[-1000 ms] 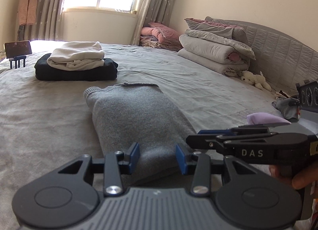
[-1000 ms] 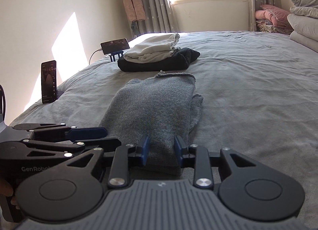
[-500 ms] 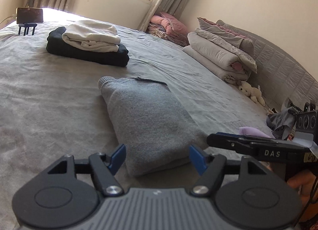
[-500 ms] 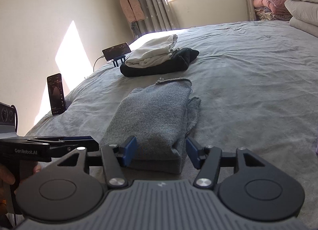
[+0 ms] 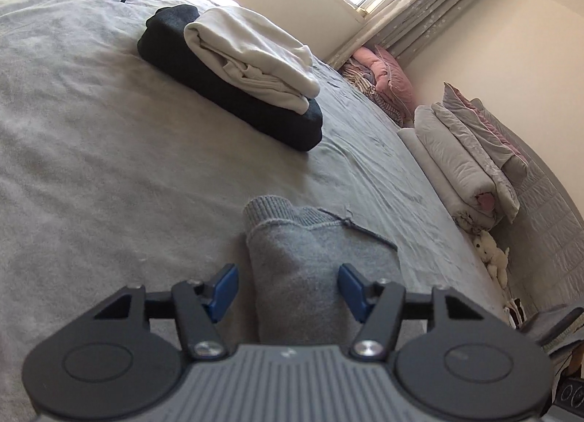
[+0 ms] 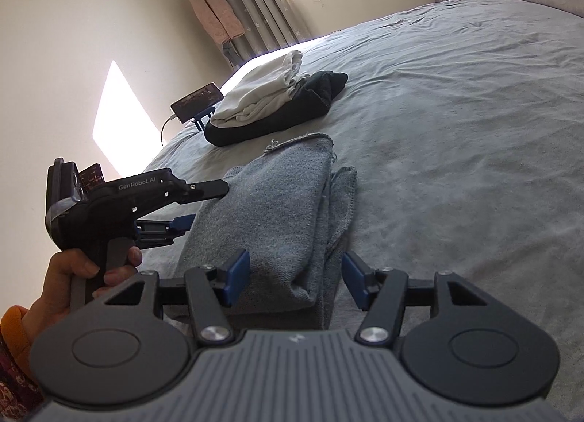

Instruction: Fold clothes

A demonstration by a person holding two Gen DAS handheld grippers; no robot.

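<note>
A grey sweater (image 5: 317,276) lies folded into a long strip on the bed (image 5: 91,166). My left gripper (image 5: 286,292) hangs over its left side near the ribbed far end. Its jaws are closing, with the sweater between the blue pads but untouched. In the right wrist view the left gripper (image 6: 208,203), held in a hand (image 6: 73,276), sits at the left edge of the sweater (image 6: 270,203). My right gripper (image 6: 295,278) stands open over the sweater's near end, its pads apart from the cloth.
Beyond the sweater lies a folded white garment (image 5: 252,53) on a dark one (image 5: 233,101). A phone on a stand (image 6: 197,101) stands at the bed's far left edge. Folded quilts (image 5: 463,159) and a plush toy (image 5: 491,250) lie by the headboard on the right.
Both grippers opened their jaws from the sweater's near edge. The left gripper rolled and moved forward along the sweater toward its far end. The right gripper tilted and shifted slightly.
</note>
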